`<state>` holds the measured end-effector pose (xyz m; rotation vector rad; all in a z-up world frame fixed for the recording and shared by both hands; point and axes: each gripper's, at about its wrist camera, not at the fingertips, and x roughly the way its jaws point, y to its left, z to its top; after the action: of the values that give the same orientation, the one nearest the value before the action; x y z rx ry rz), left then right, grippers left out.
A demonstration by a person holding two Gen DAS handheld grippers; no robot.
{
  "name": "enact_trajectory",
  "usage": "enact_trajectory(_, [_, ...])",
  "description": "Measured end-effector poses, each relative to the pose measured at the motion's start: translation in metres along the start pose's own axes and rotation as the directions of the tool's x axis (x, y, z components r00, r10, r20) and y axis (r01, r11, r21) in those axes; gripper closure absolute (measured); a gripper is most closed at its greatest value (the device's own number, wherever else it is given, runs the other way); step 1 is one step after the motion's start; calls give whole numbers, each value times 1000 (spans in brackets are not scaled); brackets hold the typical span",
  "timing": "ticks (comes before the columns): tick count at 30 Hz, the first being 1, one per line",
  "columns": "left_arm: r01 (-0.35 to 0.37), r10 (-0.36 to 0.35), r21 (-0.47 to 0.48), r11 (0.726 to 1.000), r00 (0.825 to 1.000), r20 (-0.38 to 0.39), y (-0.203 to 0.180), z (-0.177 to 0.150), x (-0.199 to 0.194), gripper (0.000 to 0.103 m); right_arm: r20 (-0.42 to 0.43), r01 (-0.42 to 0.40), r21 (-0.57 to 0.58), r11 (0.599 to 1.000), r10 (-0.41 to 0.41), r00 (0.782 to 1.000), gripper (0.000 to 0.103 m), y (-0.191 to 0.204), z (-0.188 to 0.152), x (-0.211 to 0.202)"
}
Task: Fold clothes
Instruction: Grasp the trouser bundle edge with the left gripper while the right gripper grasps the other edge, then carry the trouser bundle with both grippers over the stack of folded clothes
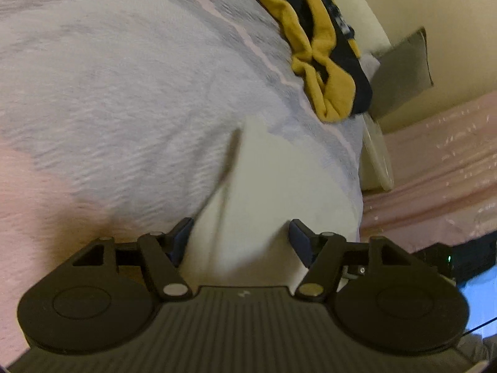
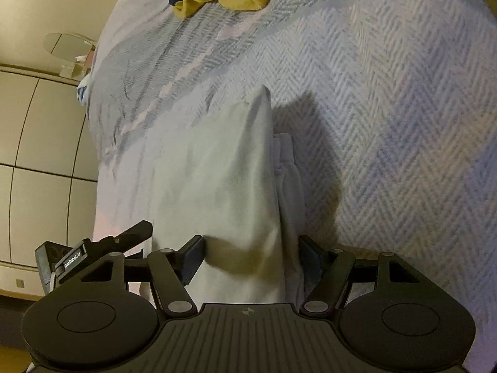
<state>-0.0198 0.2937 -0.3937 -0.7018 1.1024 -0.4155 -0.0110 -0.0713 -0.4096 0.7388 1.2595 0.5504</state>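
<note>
While two tools [image 1: 239, 242] [image 2: 251, 258] flank one white garment [image 2: 223, 168], one yellow-navy heap [image 1: 316, 40] lies apart.

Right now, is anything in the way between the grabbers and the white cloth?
No. The white cloth already sits between the fingers of the left gripper and the right gripper. The yellow and navy clothes lie farther away on the bedspread.
</note>
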Motion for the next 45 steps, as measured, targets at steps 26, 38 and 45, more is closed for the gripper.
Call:
enact_trajectory(26, [-92,322,-431,898,805,498,-114,-255,-245,90,-457,-313,-343,886,134,879,90,159,-95,-58])
enact_trajectory(38, [53,711,-789,612,400,578,-207,-555,-413,90,-860,-646,-419,638,-50,508,90,295,-320,-64])
enact_trajectory(45, [93,795,-841,533,284,536,-199,-714,-512,90,-920,-745,-370,555,-107,377,90,336,-498,-58])
